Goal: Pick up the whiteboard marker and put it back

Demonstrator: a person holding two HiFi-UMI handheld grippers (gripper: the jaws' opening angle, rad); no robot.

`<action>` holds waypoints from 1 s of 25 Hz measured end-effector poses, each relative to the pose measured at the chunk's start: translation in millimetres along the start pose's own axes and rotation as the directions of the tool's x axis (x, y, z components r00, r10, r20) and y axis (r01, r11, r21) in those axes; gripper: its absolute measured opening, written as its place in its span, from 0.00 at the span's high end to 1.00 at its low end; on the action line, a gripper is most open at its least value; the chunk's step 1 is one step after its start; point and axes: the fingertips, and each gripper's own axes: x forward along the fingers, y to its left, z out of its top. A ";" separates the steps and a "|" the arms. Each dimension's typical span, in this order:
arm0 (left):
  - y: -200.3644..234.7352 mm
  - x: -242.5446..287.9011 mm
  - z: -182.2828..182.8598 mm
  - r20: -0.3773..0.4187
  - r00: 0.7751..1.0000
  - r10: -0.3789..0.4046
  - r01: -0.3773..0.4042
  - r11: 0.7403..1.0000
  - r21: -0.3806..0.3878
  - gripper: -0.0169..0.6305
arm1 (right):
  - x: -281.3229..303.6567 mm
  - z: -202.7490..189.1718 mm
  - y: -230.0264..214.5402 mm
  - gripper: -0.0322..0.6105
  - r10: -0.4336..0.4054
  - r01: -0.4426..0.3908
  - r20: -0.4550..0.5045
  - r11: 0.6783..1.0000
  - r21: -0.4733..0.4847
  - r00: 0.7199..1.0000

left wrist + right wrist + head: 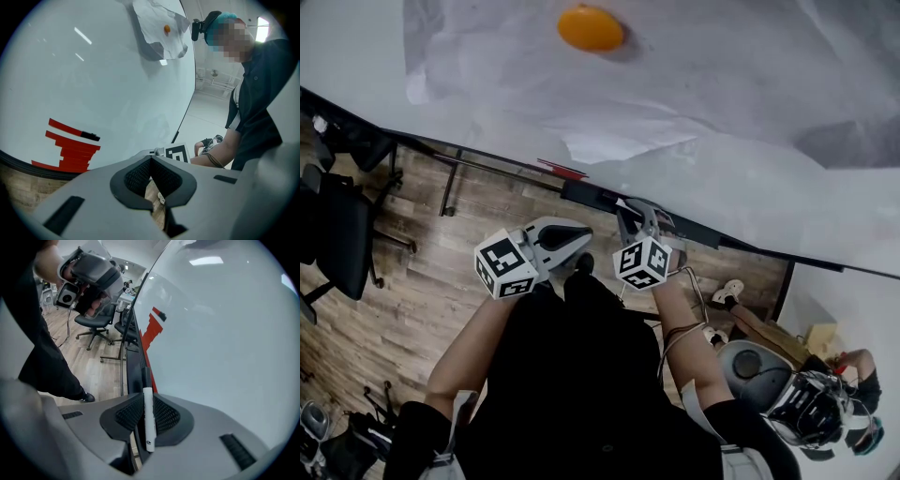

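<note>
A white whiteboard marker point(148, 420) with a black cap point(146, 378) lies lengthwise between the pads of my right gripper point(149, 416), which is shut on it. The cap end points along the black tray point(132, 363) that runs under the whiteboard point(220, 333). In the head view the right gripper point(635, 214) sits right at that tray point(591, 195), and the marker itself is hard to make out. My left gripper point(578, 251) hangs just left of it, below the tray. Its jaws are closed on nothing point(151, 165).
Red strips with a black end point(70, 145) sit low on the board. A sheet of paper point(609, 84) hangs under an orange round magnet point(592, 28). Office chairs point(337, 234) stand at the left on the wooden floor. Another person point(811, 412) crouches at the lower right.
</note>
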 end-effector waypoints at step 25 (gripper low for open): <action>-6.3 9.2 69.4 0.029 1.000 -0.010 0.007 0.992 0.128 0.96 | -144.8 117.6 -59.7 0.84 -0.086 -0.091 0.502 0.944 0.318 0.861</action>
